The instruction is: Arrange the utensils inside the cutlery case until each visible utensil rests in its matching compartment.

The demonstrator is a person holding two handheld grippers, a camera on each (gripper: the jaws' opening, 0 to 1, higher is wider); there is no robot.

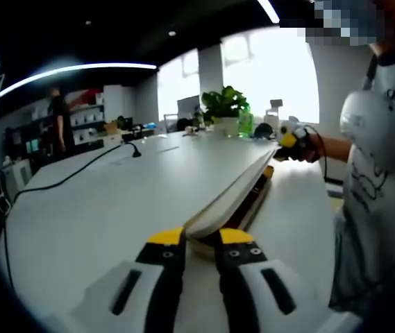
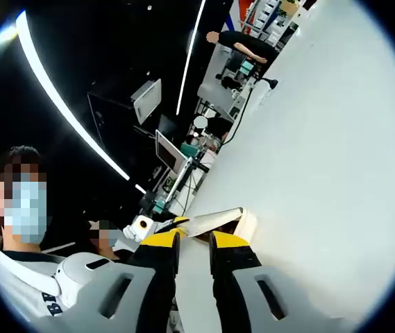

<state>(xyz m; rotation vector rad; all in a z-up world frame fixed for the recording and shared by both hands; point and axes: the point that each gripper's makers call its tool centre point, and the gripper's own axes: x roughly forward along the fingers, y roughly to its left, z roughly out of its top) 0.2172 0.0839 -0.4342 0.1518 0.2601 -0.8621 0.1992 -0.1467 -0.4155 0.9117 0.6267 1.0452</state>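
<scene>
Both grippers on the case lid, lifting it open.
Left gripper [image 1: 200, 238] and right gripper [image 2: 193, 238], jaws near closed, pinch opposite ends of the lid [image 1: 235, 191] above the case [image 1: 242, 208] on the table [image 1: 100, 208]. Raise both ends evenly; utensils hidden.

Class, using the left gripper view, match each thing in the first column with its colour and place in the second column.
Column A:
1. potted plant
2. cable
3. case lid
4. left gripper

Column B:
a. black, trailing across the white table top
b. white, tilted up off the dark case
c. green leaves, at the far end of the table
d. yellow-tipped fingers, at the near end of the lid

Pairs: 1-c, 2-a, 3-b, 4-d
</scene>
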